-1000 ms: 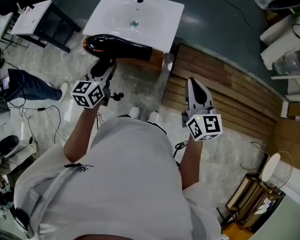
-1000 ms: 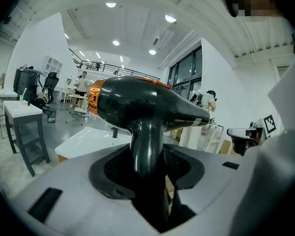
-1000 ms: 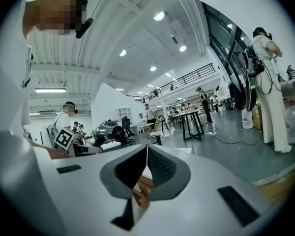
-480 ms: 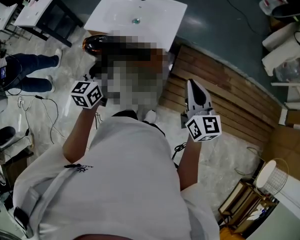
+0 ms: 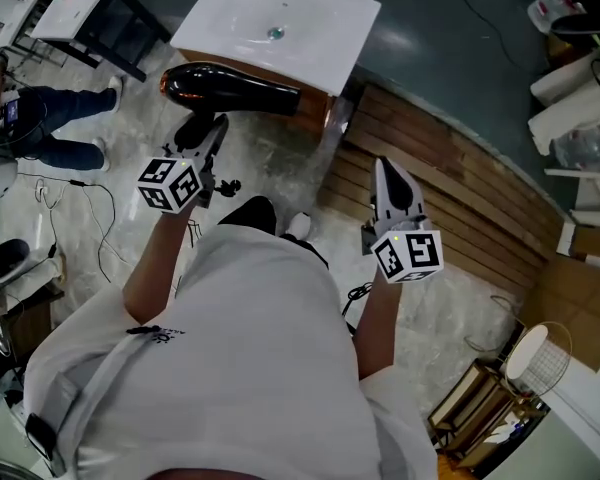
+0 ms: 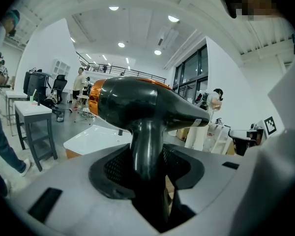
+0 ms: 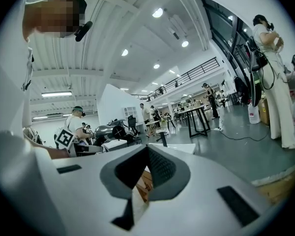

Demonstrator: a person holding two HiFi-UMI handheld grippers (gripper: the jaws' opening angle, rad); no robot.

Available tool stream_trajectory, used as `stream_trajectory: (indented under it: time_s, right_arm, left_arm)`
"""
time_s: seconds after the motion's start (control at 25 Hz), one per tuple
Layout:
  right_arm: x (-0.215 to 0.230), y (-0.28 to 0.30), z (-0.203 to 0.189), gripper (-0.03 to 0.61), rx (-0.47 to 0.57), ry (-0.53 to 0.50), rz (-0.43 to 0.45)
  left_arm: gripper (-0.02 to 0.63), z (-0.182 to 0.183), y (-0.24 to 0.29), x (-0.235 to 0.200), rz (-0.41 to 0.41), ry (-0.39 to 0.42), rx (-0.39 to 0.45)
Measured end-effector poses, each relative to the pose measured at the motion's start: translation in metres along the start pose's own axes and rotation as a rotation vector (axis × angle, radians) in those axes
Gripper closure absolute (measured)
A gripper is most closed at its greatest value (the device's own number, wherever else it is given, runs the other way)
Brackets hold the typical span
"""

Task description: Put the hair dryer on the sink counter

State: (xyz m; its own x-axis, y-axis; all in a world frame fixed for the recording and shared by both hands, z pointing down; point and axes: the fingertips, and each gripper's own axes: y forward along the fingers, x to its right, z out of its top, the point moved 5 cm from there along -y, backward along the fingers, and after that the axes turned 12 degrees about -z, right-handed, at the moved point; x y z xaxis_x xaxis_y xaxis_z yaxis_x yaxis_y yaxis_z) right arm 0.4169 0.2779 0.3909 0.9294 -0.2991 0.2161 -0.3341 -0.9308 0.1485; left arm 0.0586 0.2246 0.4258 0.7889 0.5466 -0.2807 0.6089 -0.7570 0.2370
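A black hair dryer [image 5: 230, 85] with a copper-coloured rear end hangs in the air just in front of the white sink counter [image 5: 320, 53], nozzle pointing right. My left gripper [image 5: 202, 136] is shut on its handle from below. In the left gripper view the handle [image 6: 146, 146] stands upright between the dark pads and the dryer body [image 6: 137, 104] fills the middle, with the sink counter [image 6: 96, 136] behind it. My right gripper [image 5: 388, 168] is held to the right over the wooden slats, shut and empty; its view shows the jaws [image 7: 143, 173] meeting with nothing between them.
A wooden slatted platform [image 5: 450, 188] lies right of the sink. At the upper left a dark-framed table [image 5: 80, 8] has a white top, and a bystander in jeans [image 5: 50, 128] stands near it among floor cables. White rolls [image 5: 570, 78] and a wire basket [image 5: 540, 343] are at the right.
The view has shifted a little, and the sink now sits slightly higher in the frame. The left gripper keeps the same hold on the dryer. The bystander at the left has moved.
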Motion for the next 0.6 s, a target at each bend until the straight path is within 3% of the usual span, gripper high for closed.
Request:
stream_trajectory:
  time_s: [0.6]
  right_arm:
    - [-0.025,0.012,-0.006,0.571,0.001,-0.016,0.020]
  left_arm:
    - [0.433,-0.001,-0.012,-0.018,-0.010,0.014,0.012]
